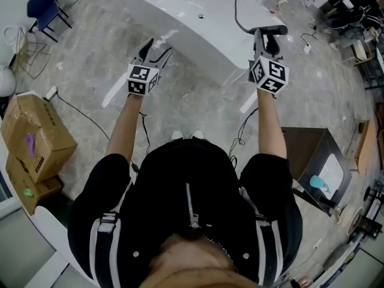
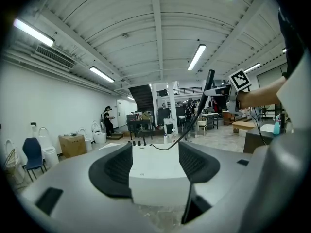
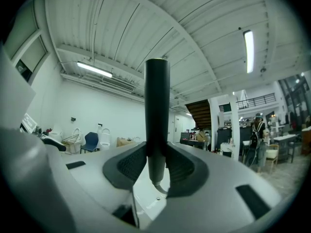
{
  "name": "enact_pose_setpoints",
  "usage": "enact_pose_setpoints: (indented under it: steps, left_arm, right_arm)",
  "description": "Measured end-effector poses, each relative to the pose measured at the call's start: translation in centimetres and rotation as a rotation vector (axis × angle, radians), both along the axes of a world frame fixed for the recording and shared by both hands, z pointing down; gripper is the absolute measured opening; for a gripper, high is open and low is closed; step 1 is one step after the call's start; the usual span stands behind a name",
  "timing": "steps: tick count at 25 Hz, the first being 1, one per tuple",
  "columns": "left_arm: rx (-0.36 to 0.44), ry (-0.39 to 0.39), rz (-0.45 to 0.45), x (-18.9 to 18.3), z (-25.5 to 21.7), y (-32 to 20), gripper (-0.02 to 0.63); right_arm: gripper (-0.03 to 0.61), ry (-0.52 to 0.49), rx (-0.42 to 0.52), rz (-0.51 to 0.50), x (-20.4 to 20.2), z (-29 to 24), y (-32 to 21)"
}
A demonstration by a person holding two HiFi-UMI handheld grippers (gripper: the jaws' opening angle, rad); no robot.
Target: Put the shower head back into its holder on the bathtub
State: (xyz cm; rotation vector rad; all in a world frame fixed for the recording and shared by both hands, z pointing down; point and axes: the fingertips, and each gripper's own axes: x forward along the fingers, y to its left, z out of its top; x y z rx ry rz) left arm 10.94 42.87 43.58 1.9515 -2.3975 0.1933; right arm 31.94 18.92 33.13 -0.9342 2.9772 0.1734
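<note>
The white bathtub point(image 1: 180, 5) lies ahead of me on the grey floor. My right gripper point(image 1: 264, 41) is shut on the dark shower head point(image 1: 268, 30), held over the tub's right end. Its black hose point(image 1: 237, 11) trails back over the tub. In the right gripper view the handle point(image 3: 157, 115) stands upright, with the pads of the right gripper point(image 3: 156, 166) pressed against it. My left gripper point(image 1: 155, 50) hovers open at the tub's near edge with nothing in it. Between the spread jaws of the left gripper point(image 2: 155, 161) shows the tub point(image 2: 155, 174). I cannot make out the holder.
Cardboard boxes point(image 1: 36, 140) stand at the left, and a blue chair point(image 1: 42, 8) at the far left. A dark open box point(image 1: 312, 161) sits on the right, and a black cable point(image 1: 78, 110) runs across the floor. A person point(image 2: 106, 119) stands far back.
</note>
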Motion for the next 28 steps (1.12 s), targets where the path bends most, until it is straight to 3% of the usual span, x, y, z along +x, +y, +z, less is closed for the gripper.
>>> enact_pose_setpoints:
  steps: [14,28]
  left_arm:
    - [-0.037,0.03,0.055,-1.6,2.5,2.2,0.299]
    - [-0.089,0.059,0.118,-5.0,4.8,-3.5,0.299]
  right_arm:
    - [0.129,-0.019,-0.014,0.02,-2.1,-0.8,1.7]
    - [0.129,-0.046,-0.042,0.034,-4.6,-0.1,-2.4]
